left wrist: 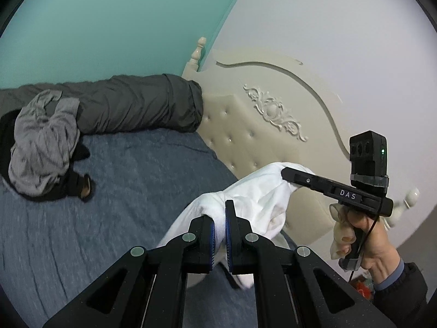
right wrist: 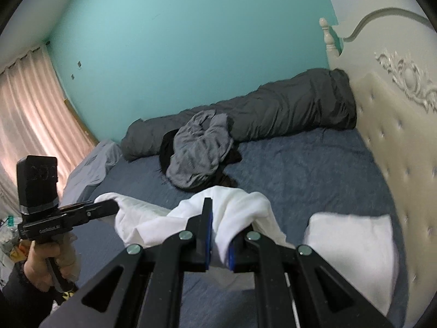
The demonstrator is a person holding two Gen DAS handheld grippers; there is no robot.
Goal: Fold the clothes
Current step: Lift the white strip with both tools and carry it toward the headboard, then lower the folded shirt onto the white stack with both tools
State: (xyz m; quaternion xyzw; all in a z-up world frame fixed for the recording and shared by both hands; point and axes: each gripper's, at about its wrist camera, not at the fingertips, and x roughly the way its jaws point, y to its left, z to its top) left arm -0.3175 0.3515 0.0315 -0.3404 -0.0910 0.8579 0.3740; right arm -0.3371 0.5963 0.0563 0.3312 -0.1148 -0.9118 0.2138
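Above the bed (right wrist: 314,164), both grippers (left wrist: 218,235) (right wrist: 220,243) clamp a white garment (right wrist: 240,213), unfolded; a folded white one (right wrist: 352,243) lies at four o'clock, a grey heap (right wrist: 196,153) at twelve.

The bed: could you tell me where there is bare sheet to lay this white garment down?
Bare blue sheet lies between the grey clothes pile, the headboard and the folded white piece. The far edge is crowded by the rolled dark duvet.

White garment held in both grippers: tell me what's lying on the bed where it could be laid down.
The white garment hangs over bare blue bedsheet. A folded white piece lies right, a grey clothes pile farther back.
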